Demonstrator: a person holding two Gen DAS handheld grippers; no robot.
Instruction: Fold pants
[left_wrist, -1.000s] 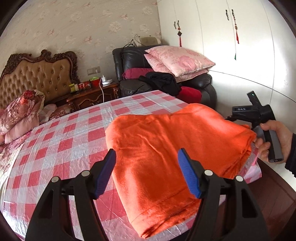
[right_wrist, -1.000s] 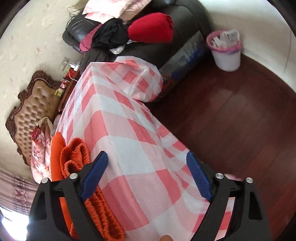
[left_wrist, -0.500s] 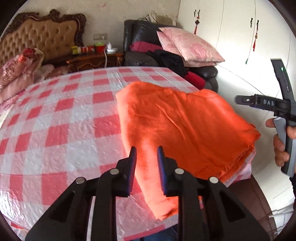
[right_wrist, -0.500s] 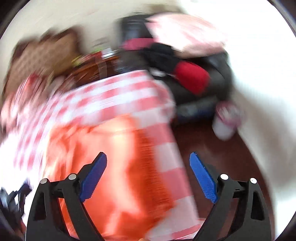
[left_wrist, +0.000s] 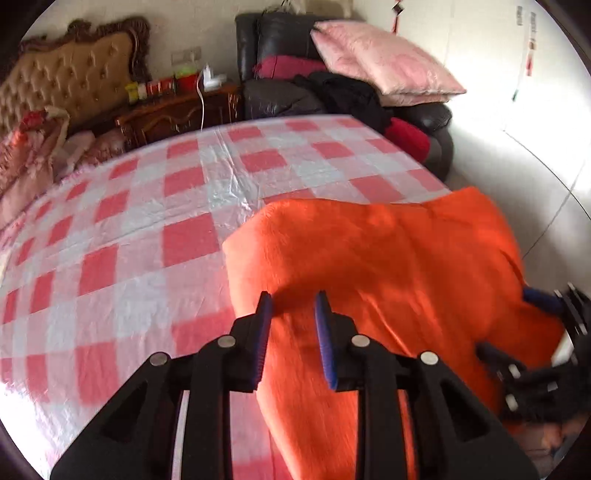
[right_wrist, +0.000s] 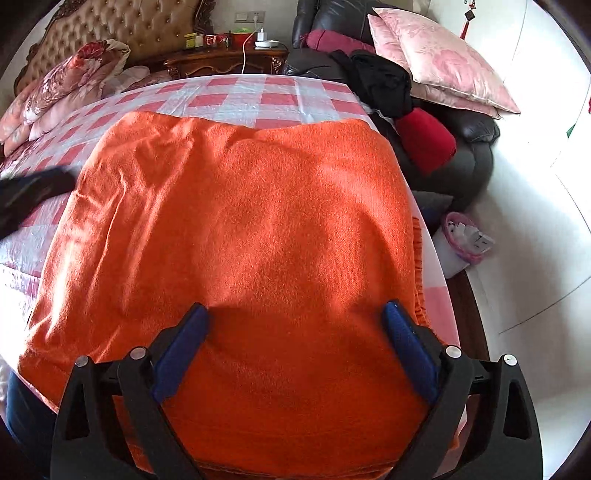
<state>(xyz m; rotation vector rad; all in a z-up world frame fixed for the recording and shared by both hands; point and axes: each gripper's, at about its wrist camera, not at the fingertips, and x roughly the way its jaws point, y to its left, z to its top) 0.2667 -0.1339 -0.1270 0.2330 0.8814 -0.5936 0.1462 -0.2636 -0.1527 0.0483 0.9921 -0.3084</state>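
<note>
Orange pants (right_wrist: 236, 229), folded, are being kept flat on the checked bed (left_wrist: 122, 236), toward its 5 o'clock corner, while the left tongs (left_wrist: 291, 306), narrowed but gripping nothing, and the right tongs (right_wrist: 295, 314), spread wide, are being poised above for another fold.

orange pants (right_wrist: 236, 229) seen as fuzzy matt knit cloth; checked bed cover (left_wrist: 122, 236) as glossy, crinkled plastic film; armchair (right_wrist: 476, 147) as shiny dark leather; nightstand (right_wrist: 225, 61) as polished wood.

Orange pants (right_wrist: 240, 229) on a pink-and-white checked bedsheet (left_wrist: 140, 229); pink floral pillow (right_wrist: 447, 66); blue-padded black jaws.
</note>
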